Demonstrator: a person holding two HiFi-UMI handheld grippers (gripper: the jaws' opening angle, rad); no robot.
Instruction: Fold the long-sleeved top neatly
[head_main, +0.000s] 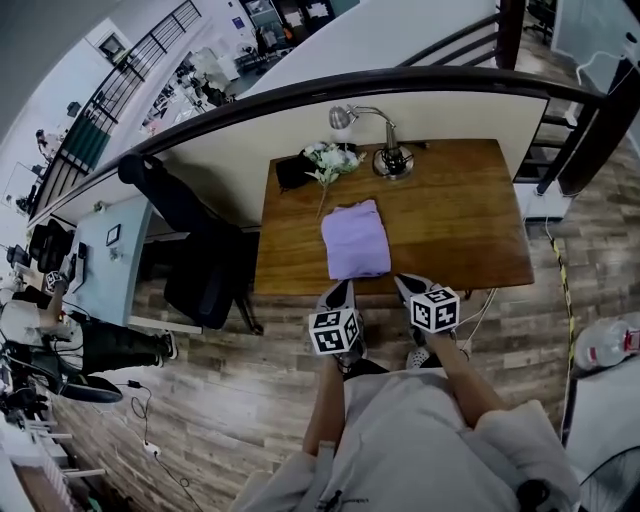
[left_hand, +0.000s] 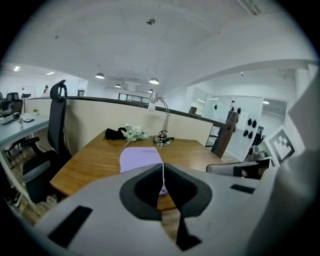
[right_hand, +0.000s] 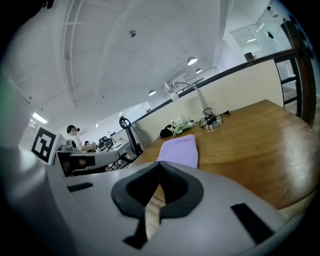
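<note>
**Left gripper (head_main: 338, 292) and right gripper (head_main: 412, 287) empty, top (head_main: 355, 240) folded**

Both grippers hovered just off the near edge of the table (head_main: 470, 225), jaws pressed together with nothing between them. The top lay apart from them on the wood as a compact lilac rectangle. The folding looked finished; at most a little squaring of edges was left.

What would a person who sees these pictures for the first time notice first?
The folded lilac long-sleeved top lies flat on the brown wooden table, near its front edge. Behind it, by the far edge, are a silver desk lamp and a bunch of white flowers. The left gripper and the right gripper, both shut and empty, hover at the near edge.
</note>
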